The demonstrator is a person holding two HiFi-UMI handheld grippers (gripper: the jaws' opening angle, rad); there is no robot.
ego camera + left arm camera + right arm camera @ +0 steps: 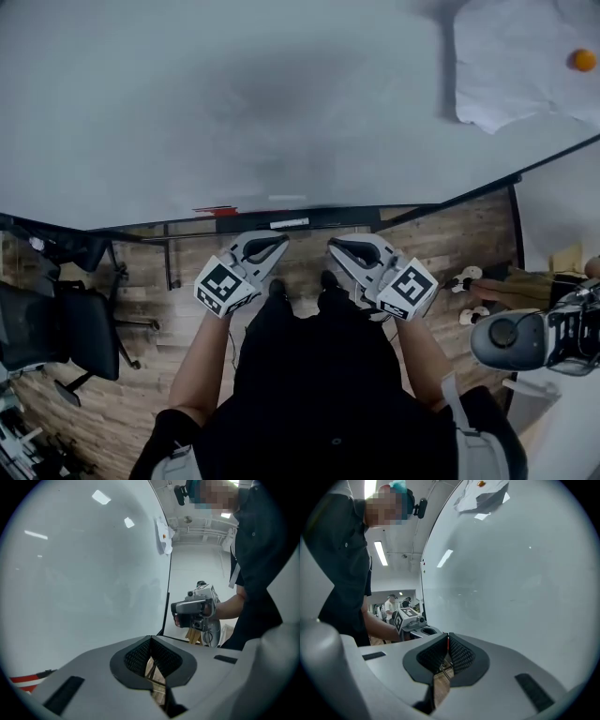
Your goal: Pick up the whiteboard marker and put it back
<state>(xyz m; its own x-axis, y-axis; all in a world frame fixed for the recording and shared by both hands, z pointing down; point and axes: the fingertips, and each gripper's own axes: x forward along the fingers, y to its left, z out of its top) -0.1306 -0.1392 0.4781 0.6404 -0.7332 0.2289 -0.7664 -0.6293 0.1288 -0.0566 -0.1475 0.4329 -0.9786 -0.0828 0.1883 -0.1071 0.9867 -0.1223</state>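
The whiteboard marker (216, 210), red, lies flat on the tray (375, 214) along the lower edge of the whiteboard (234, 94), at about 11 o'clock from the left claw (274, 244). That claw hangs near the person's waist, pressed together on nothing. The right claw (342, 247), beside it at 3 o'clock, is likewise closed and empty. The pick-up looks not yet begun. To do it well, the left claw, being the nearer one, would need to spread before it reaches forward. It should line its jaws across the barrel, not along it, and close near the middle so the marker does not roll off the narrow tray.
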